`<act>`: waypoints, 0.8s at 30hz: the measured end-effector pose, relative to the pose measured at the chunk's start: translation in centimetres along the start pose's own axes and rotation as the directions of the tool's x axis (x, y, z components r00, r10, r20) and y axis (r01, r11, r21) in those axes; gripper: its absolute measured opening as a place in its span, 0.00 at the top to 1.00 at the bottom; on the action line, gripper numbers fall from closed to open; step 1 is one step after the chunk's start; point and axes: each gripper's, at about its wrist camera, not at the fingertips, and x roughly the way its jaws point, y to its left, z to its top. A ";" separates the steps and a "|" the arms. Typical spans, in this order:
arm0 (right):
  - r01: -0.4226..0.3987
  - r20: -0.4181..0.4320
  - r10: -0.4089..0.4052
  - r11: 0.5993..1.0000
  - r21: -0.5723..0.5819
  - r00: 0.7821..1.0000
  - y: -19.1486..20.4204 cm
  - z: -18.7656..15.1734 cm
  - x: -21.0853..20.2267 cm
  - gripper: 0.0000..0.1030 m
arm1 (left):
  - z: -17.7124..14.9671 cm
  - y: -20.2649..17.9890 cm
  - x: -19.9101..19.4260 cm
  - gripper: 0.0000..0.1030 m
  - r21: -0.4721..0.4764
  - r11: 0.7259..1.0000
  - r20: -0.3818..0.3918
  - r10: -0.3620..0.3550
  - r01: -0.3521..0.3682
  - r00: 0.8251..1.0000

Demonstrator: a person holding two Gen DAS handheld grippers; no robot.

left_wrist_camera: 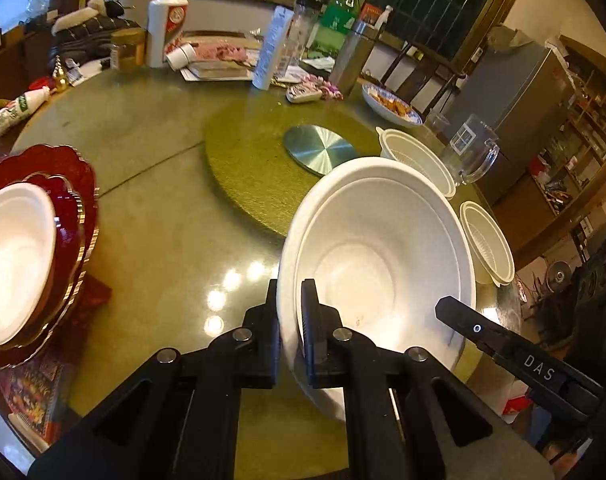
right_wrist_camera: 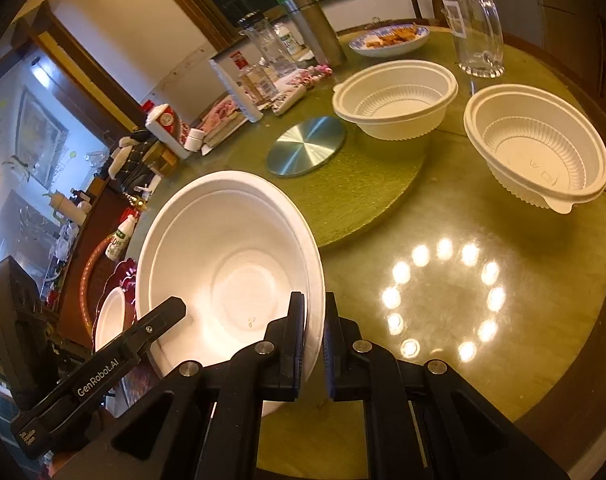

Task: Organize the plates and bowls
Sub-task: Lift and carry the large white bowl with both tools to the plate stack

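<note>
A large white bowl (left_wrist_camera: 383, 248) (right_wrist_camera: 231, 264) with a stepped rim is held over the near part of the green table, gripped from both sides. My left gripper (left_wrist_camera: 289, 286) is shut on its left rim. My right gripper (right_wrist_camera: 314, 298) is shut on the opposite rim. One finger (left_wrist_camera: 475, 328) of the right gripper shows across the bowl in the left wrist view. To the left stands a stack of red scalloped plates (left_wrist_camera: 77, 188) (right_wrist_camera: 123, 276) with a smaller white bowl (left_wrist_camera: 11, 256) (right_wrist_camera: 109, 316) on top. Two ribbed white plastic bowls (right_wrist_camera: 395, 96) (right_wrist_camera: 539, 148) stand further right.
A green turntable (left_wrist_camera: 247, 172) (right_wrist_camera: 359, 200) with a metal disc (left_wrist_camera: 317, 148) (right_wrist_camera: 305, 146) fills the table's middle. Behind it are bottles (left_wrist_camera: 165, 28), a steel flask (left_wrist_camera: 353, 54), books and a blue plate of food (right_wrist_camera: 391, 38). A glass mug (right_wrist_camera: 477, 24) stands by the ribbed bowls.
</note>
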 end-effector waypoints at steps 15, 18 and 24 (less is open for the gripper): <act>0.006 0.035 -0.002 0.996 -0.090 0.999 4.5 -2.1 -0.3 0.92 | -1.5 3.3 -3.0 0.94 -0.035 0.999 0.084 0.027 -0.024 0.996; 0.000 0.037 0.004 0.994 -0.109 0.999 5.4 -2.1 -0.3 0.92 | -1.6 3.9 -3.6 0.93 -0.045 0.999 0.099 0.034 -0.030 0.995; -0.021 0.036 0.027 0.990 -0.141 0.999 7.3 -2.2 0.1 0.92 | -1.8 5.3 -5.0 0.93 -0.065 0.997 0.128 0.053 -0.045 0.990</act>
